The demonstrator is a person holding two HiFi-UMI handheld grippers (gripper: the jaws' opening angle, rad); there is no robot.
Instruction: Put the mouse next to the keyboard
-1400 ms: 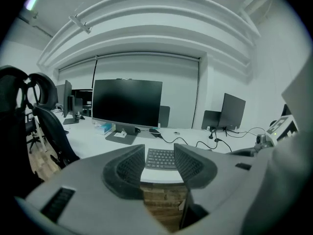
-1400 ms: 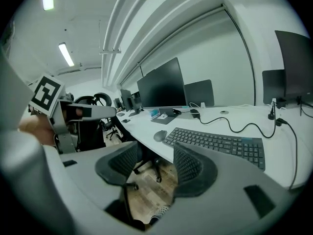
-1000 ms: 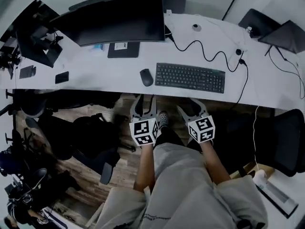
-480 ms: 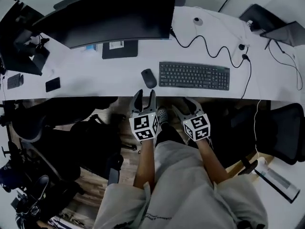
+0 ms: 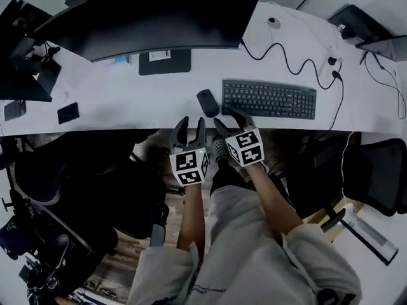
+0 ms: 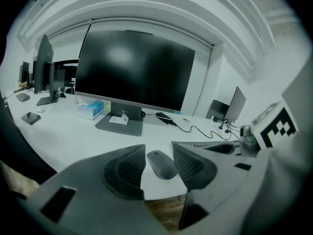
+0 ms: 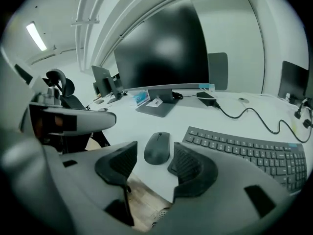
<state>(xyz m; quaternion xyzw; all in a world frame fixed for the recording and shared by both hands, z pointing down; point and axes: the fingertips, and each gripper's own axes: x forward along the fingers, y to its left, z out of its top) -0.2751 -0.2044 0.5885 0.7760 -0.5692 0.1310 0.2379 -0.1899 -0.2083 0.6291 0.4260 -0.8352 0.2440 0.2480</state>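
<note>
A dark mouse [image 5: 207,103] lies on the white desk [image 5: 127,100] near its front edge, just left of the black keyboard [image 5: 269,98]. My left gripper [image 5: 191,124] hovers open at the desk edge, slightly left of the mouse. My right gripper [image 5: 227,118] is also open, its tips at the desk edge just short of the mouse and angled toward it. In the left gripper view the mouse [image 6: 161,164] shows ahead between the open jaws of the left gripper [image 6: 157,148]. In the right gripper view the mouse [image 7: 157,148] lies just beyond the right gripper [image 7: 155,149], with the keyboard [image 7: 249,153] to its right.
A wide monitor [image 5: 152,18] on a flat stand [image 5: 164,61] fills the back of the desk. A black cable [image 5: 292,59] snakes behind the keyboard. A phone [image 5: 68,113] lies at the left, laptops [image 5: 365,30] at the far right. Office chairs [image 5: 375,176] stand under the desk edge.
My right gripper has swung left and forward, from below the keyboard to just short of the mouse. The left gripper has edged up to the desk edge.
</note>
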